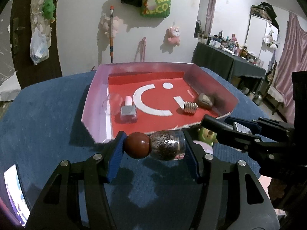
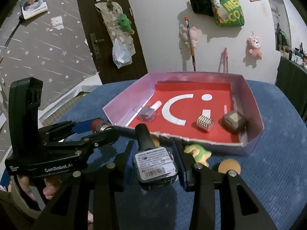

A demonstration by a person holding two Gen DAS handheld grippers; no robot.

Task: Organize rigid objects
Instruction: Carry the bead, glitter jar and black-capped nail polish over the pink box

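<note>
Glitter bottle [image 1: 165, 145] sideways, dark label-based bottle [image 2: 155, 164], both above blue cloth.

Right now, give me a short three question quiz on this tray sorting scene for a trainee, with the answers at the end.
1. True or false: the left gripper holds nothing.
2. Which item is between the right gripper's pads? A) silver threaded cylinder B) dark bottle with a barcode label C) green toy
3. Fill in: the silver threaded cylinder lies inside the ____ box.

Key:
1. False; it is shut on the round-capped glitter bottle, held sideways.
2. B, the dark bottle with a barcode label.
3. Pink-walled, red-floored box, together with a small pink-capped bottle and a tan block.
</note>
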